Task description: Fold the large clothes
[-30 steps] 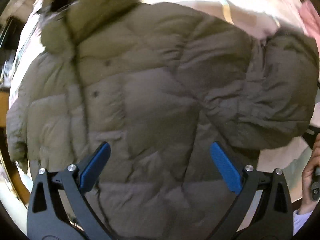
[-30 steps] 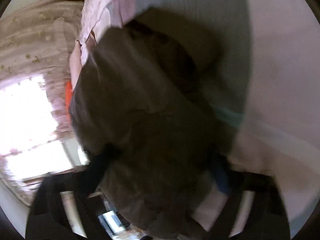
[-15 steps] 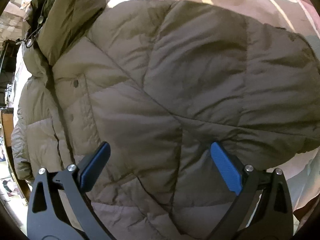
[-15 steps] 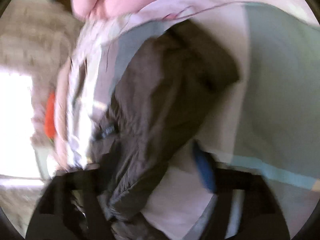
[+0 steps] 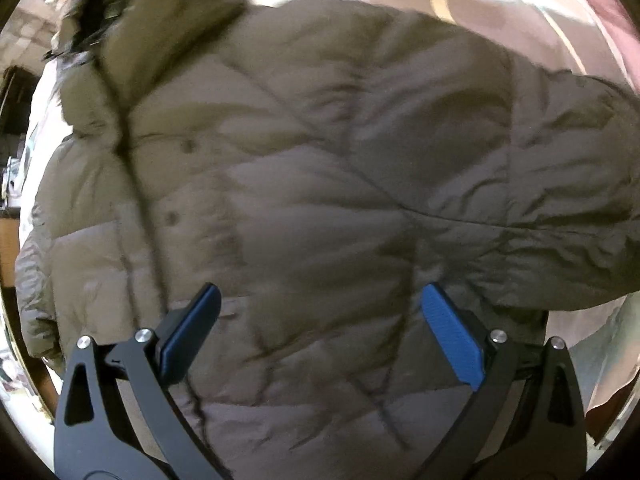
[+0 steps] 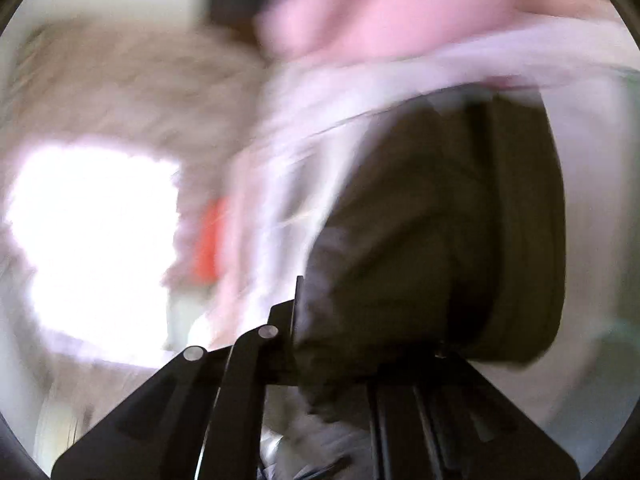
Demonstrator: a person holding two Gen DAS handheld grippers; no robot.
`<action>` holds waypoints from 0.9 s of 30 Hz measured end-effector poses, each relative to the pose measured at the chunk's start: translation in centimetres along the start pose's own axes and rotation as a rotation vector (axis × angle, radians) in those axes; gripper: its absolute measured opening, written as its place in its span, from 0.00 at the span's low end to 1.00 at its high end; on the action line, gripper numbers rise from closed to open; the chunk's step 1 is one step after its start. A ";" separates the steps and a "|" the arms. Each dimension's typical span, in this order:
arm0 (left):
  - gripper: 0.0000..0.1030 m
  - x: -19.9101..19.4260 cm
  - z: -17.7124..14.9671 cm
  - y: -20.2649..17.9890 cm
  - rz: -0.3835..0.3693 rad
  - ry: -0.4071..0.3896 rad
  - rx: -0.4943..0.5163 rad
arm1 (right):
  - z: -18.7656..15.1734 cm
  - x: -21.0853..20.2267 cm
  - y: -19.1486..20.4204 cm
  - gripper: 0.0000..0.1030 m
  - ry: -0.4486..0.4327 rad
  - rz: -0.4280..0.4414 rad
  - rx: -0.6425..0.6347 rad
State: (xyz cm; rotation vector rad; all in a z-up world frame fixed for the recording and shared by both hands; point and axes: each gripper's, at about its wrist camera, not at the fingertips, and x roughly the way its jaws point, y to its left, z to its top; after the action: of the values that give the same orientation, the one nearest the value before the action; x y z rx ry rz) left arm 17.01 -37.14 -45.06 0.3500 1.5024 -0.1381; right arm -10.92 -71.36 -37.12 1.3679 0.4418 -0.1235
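Note:
An olive-brown puffer jacket (image 5: 320, 180) lies front up on the bed, its hood (image 5: 160, 8) at the top left and one sleeve (image 5: 560, 208) stretched to the right. My left gripper (image 5: 320, 294) hangs open straight above the jacket's lower front, blue pads wide apart with nothing between them. In the blurred right wrist view, the jaws of my right gripper (image 6: 340, 344) are closing tight on a fold of the dark jacket (image 6: 440, 220). The cloth bulges up out of the jaws and hides the right finger.
A pale pink bedsheet (image 5: 500, 12) lies under the jacket. Pink bedding (image 6: 380, 12) is heaped at the far side. A bright window (image 6: 88, 240) with a curtain and something orange (image 6: 208, 240) sit to the left. Wooden furniture (image 5: 8, 240) edges the bed.
The right gripper has risen and clamped onto the jacket, which now fills its jaws; its view has swung toward the window. Under the left gripper the bunched sleeve has been spread out to the right.

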 end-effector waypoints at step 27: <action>0.45 3.8 2.2 19.8 -0.267 0.030 -0.454 | -27.3 7.0 -0.5 0.97 0.497 -0.249 0.080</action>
State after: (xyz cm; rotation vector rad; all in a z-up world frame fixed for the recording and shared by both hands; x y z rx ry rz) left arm 25.39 -18.67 -45.99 -0.2142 1.5556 0.0008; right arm -11.05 -44.01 -43.84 1.4148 1.0336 -0.0029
